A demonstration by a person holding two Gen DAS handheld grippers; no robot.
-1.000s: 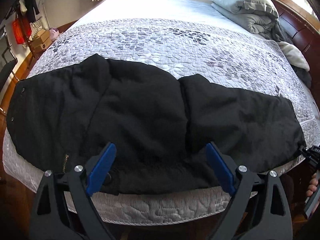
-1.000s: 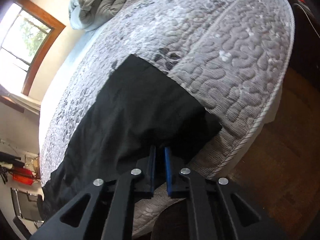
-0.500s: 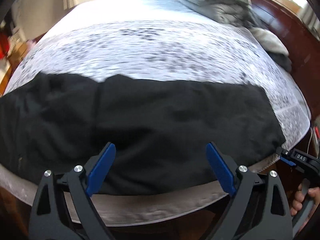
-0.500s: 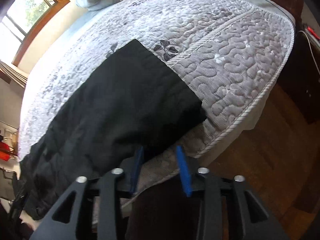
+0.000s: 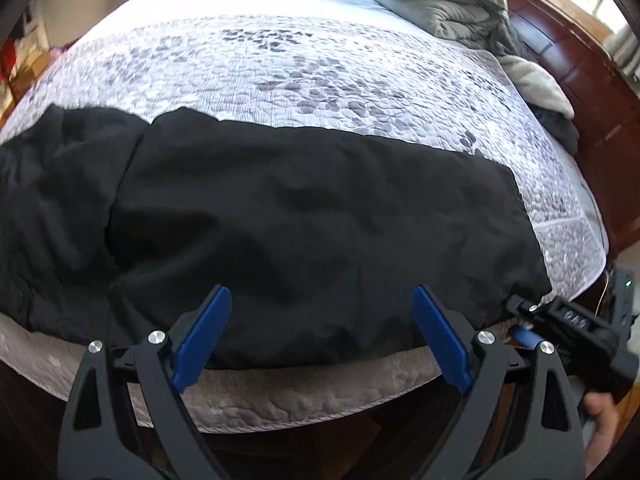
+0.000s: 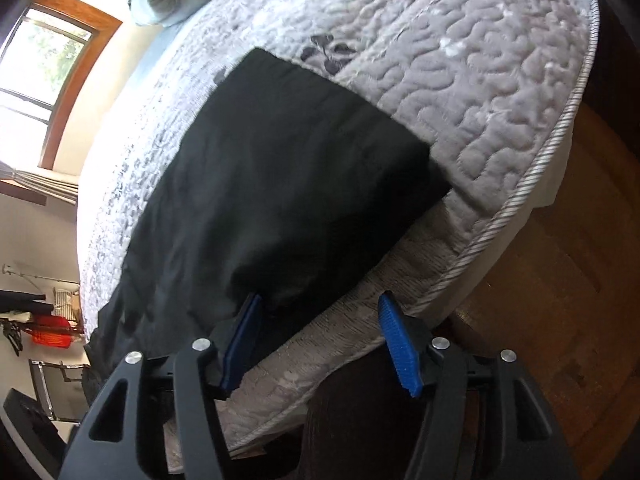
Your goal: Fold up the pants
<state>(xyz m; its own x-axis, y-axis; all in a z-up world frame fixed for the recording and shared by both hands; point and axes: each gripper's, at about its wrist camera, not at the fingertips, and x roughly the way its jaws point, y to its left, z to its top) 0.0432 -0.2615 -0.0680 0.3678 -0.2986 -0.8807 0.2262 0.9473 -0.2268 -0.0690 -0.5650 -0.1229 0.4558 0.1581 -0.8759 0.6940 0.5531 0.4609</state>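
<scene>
Black pants [image 5: 304, 232] lie flat across the near edge of the bed, legs stacked along the edge, with the cuff end at the right. They also show in the right wrist view [image 6: 272, 184]. My left gripper [image 5: 320, 336] is open and empty, just in front of the pants' near edge. My right gripper [image 6: 320, 336] is open at the cuff end, its left pad [image 6: 240, 340] touching the cloth's edge. The right gripper also shows in the left wrist view [image 5: 560, 320] by the cuff corner.
The bed has a grey quilted cover [image 5: 320, 72] with a corded edge [image 6: 520, 192]. A bundled grey duvet and pillows [image 5: 452, 4] lie at the far right by a dark wooden headboard [image 5: 592, 92]. Wooden floor [image 6: 560, 280] lies beside the bed.
My right gripper has opened and let go of the pants' cuff end. My left gripper has moved right along the bed edge, staying open. The upper leg now lies flat.
</scene>
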